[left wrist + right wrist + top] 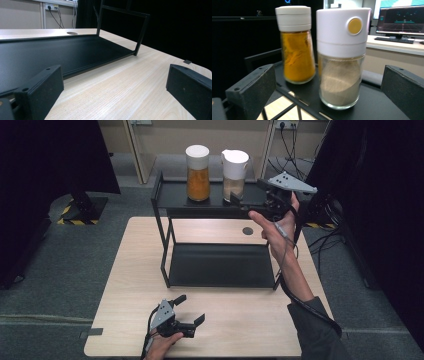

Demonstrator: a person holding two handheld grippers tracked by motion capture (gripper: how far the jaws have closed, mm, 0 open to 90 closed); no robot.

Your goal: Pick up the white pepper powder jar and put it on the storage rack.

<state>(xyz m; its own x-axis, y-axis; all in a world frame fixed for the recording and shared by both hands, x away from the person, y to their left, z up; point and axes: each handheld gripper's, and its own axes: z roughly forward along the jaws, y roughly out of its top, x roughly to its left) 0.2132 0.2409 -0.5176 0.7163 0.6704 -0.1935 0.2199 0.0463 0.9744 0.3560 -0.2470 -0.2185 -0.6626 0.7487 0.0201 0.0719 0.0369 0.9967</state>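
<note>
Right tool: I hold it up at the rack's top shelf, its jaws spread wide and grasping nothing. In the right gripper view the jaws stand on either side of the pale jar without touching it.
Pale jar: glass, with a tall white cap and a yellow round button on the cap. It stands upright on the top shelf, near the shelf's front edge, and holds a beige powder. In the high view it is the right one of the two jars.
Orange jar: upright just beside the pale jar, on its left and a little farther back in the right gripper view, white cap, filled with orange-yellow powder. I cannot tell whether the two jars touch.
Rack: black metal, two levels, standing on the desk. The lower shelf is bare.
Left tool: low over the near part of the desk, well apart from the rack, released, with its jaws wide and only bare wood between them.
My right hand: wrapped round the tool's handle, forearm reaching over the desk's right side.
</note>
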